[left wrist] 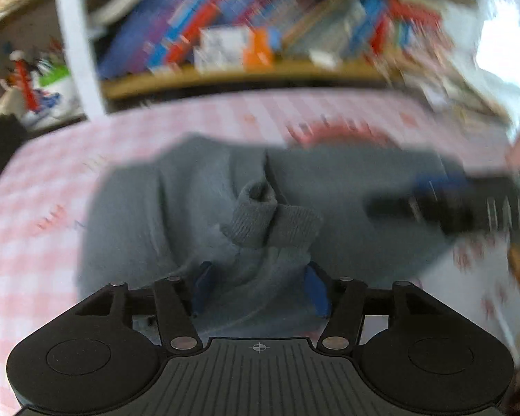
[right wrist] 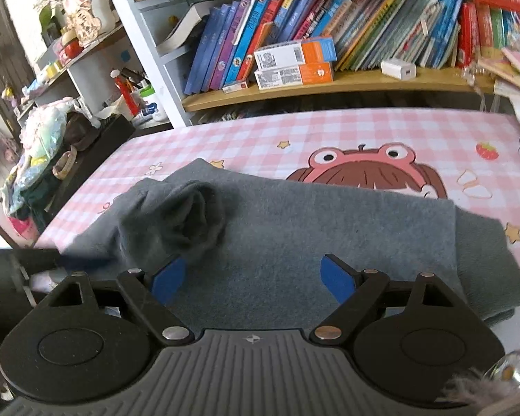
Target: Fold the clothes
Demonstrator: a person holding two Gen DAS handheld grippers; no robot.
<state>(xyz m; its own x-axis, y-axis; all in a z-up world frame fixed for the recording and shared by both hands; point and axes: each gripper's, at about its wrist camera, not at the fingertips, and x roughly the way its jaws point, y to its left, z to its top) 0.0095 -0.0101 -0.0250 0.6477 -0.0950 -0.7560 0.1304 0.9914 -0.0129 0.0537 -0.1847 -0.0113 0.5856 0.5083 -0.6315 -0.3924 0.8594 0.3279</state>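
Note:
A grey sweater (right wrist: 329,222) lies partly folded on the pink checked tablecloth (right wrist: 260,131). In the left wrist view my left gripper (left wrist: 260,287) is shut on the sweater's ribbed sleeve cuff (left wrist: 270,222), which bunches up between the blue pads (left wrist: 201,287). The view is motion-blurred. The right gripper shows there as a dark blur (left wrist: 450,204) at the right. In the right wrist view my right gripper (right wrist: 253,277) is open and empty just above the folded sweater body. The raised sleeve (right wrist: 190,215) stands at its left, and the left gripper (right wrist: 34,263) shows at the left edge.
A wooden shelf (right wrist: 329,86) of books and small boxes runs behind the table. A white shelf post (right wrist: 145,45) and cluttered side shelves (right wrist: 69,69) stand at the left. The cloth carries a cartoon frog-hat print (right wrist: 364,163).

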